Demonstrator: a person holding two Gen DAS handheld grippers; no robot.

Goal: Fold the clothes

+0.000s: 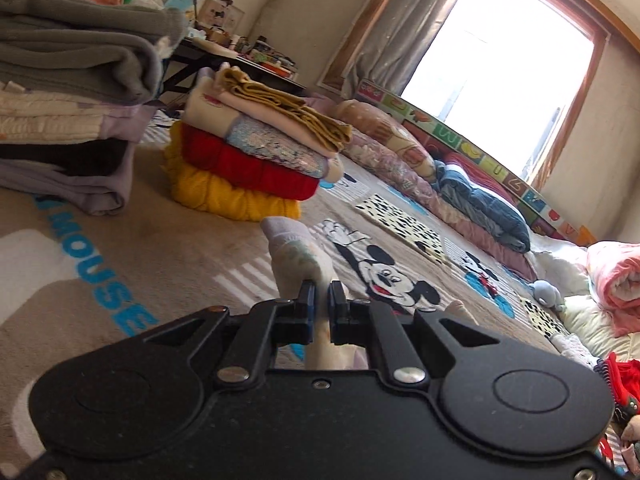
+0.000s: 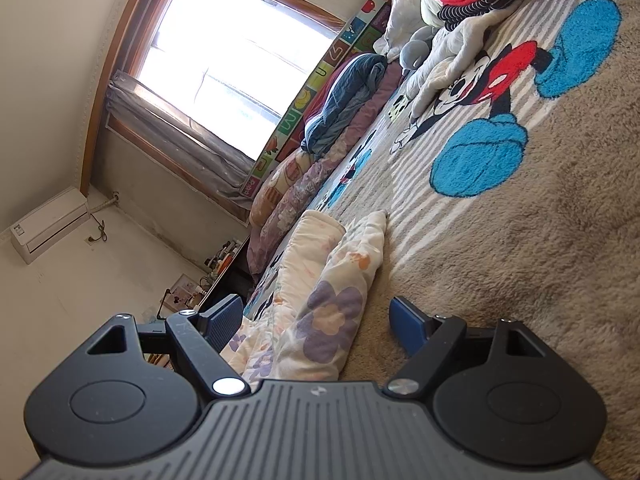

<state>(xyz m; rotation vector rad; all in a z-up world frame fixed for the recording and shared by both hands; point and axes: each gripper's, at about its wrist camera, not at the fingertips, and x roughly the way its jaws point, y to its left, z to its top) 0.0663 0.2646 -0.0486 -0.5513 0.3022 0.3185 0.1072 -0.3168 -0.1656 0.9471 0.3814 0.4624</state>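
Beige plush carpet (image 2: 520, 240) carries the pale floral quilted garment (image 2: 320, 312), which lies on it with its long axis running straight away from the right gripper (image 2: 316, 328), its near end sitting between that gripper's two widely parted blue pads, neither visibly touching it. At the other end the left gripper (image 1: 322, 292) is clamped nearly closed on a fold of the same pale cloth, so by my reading the right one, already straddling the fabric, only needs to close.
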